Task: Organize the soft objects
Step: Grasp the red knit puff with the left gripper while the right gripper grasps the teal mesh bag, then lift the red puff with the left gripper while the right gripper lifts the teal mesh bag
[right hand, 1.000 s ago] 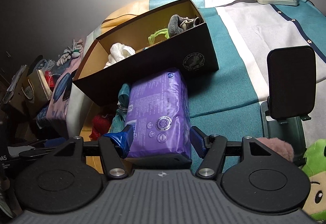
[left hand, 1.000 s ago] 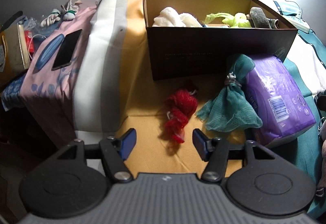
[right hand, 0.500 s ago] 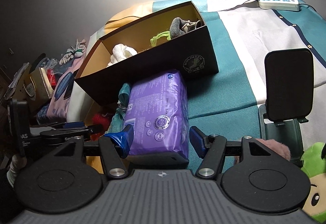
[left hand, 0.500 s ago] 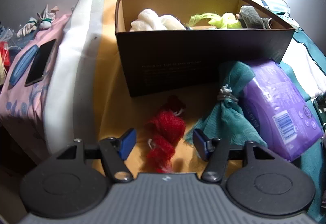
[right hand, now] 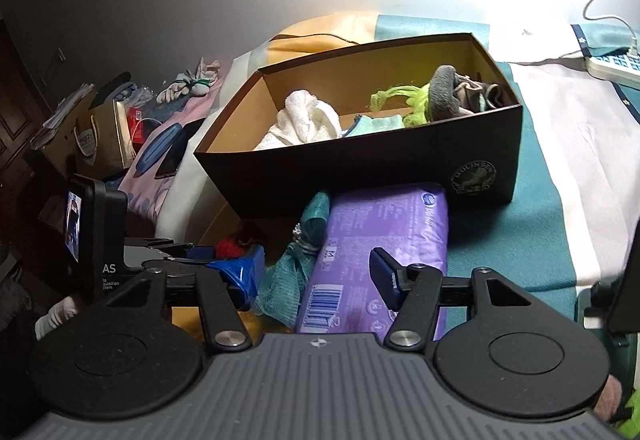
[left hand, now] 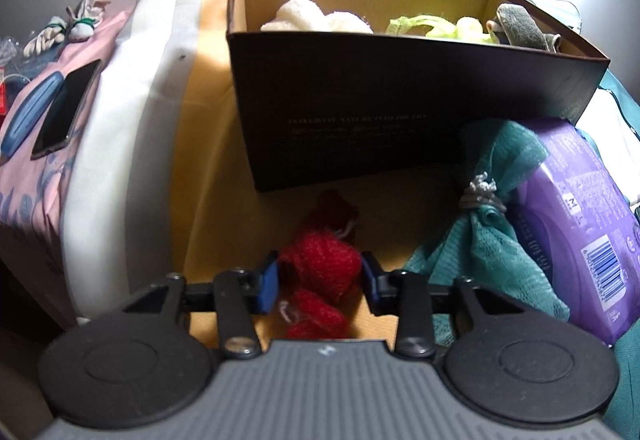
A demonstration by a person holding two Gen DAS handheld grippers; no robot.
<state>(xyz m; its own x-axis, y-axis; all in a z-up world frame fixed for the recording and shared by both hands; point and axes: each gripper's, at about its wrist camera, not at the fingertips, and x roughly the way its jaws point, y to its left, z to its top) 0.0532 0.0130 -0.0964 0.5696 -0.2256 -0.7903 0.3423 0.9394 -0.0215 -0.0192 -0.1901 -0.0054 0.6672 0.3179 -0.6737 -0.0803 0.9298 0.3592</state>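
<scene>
We hold two grippers over a striped bedspread (right hand: pixel 536 240). Low in the frame, the left gripper (left hand: pixel 319 278) is closing its jaws, both pads against one red knitted bundle (left hand: pixel 320 268). The right gripper (right hand: pixel 316 276) stands spread and is narrowing slightly above one purple pack (right hand: pixel 384 236) and one teal mesh bundle (right hand: pixel 296 272), gripping neither. At upper centre, one dark box (right hand: pixel 360 167) holds three soft items: one white, one lime, one grey
</scene>
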